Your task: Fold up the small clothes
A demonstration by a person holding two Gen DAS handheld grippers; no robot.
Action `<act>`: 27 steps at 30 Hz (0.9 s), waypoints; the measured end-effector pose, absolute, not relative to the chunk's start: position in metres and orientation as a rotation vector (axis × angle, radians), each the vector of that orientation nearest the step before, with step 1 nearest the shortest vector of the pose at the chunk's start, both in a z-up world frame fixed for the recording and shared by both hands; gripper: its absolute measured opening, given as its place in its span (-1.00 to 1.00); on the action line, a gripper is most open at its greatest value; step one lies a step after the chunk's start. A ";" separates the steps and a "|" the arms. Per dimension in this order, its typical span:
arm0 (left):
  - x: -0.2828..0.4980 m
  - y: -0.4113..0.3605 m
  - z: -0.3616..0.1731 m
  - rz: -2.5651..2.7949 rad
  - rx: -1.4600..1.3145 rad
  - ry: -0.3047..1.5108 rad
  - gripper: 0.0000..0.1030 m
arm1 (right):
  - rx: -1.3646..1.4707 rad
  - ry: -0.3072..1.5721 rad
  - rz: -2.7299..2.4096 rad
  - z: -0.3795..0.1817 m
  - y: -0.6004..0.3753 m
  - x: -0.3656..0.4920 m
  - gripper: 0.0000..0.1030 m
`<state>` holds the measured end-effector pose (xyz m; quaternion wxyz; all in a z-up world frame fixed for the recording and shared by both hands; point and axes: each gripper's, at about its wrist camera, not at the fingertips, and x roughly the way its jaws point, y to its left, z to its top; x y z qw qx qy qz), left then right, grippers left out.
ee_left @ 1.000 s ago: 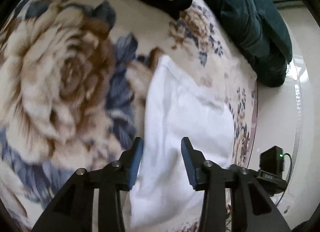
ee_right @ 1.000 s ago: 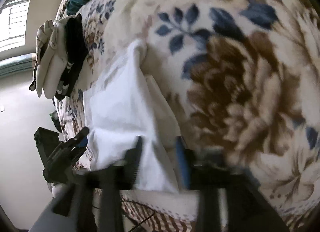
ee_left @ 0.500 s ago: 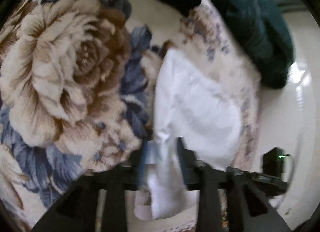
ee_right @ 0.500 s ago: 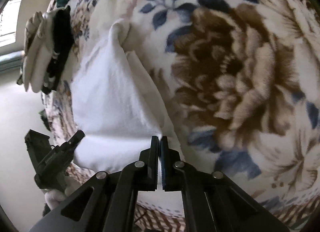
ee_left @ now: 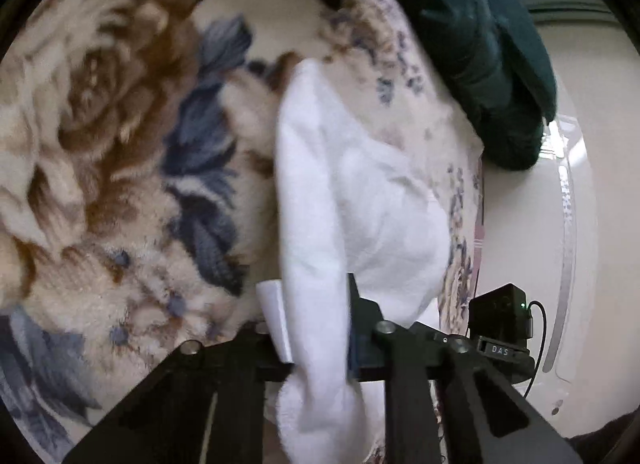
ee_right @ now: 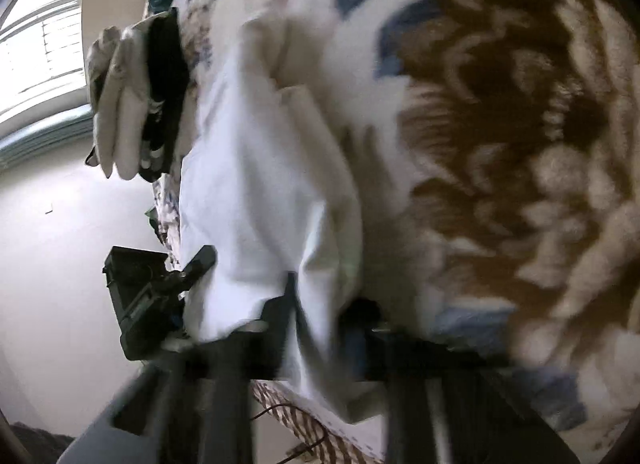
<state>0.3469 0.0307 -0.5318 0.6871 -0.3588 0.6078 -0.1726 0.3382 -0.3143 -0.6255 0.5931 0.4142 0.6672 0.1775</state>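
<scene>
A bed covered by a floral blanket (ee_left: 120, 168), cream with big brown roses and blue leaves, fills both views and carries everything. At its far edge in the left wrist view lies a dark teal garment (ee_left: 492, 64), and in the right wrist view a small stack of pale and black folded items (ee_right: 132, 104) sits near that same edge, close to the window side. The white garment (ee_left: 360, 192), the piece being folded, lies on the blanket near the bed's edge, its near end lifted off the surface and gathered into both tools. The left tool (ee_left: 320, 328) is narrowed onto the garment's near corner, with white cloth bunched between its fingers and spilling down below them; a small white tag or fold sticks out just beside it. The right tool (ee_right: 320, 304), blurred by motion, also has white fabric running through the gap between its fingers, so it appears to be gripping the other near corner, though the blur makes the closeness of its grip hard to judge. The step in hand looks like the first fold: both near corners are held and raised. The next move probably calls for carrying them together, level, toward the far end and laying edge over edge without dragging the lower layer.
</scene>
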 end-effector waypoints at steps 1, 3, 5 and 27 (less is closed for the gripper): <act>0.346 0.032 -0.526 -0.388 -0.803 1.348 -0.78 | 0.956 1.537 0.413 -0.619 -0.313 0.338 -0.72; 0.347 0.034 -0.509 -0.402 -0.794 1.326 -0.78 | 0.939 1.512 0.413 -0.600 -0.310 0.339 -0.73; 0.353 0.038 -0.488 -0.417 -0.796 1.296 -0.78 | 0.913 1.488 0.417 -0.577 -0.307 0.343 -0.74; 0.615 0.170 -0.241 -0.368 -0.574 0.884 -0.78 | 0.782 1.015 0.600 -0.312 -0.154 0.639 -0.75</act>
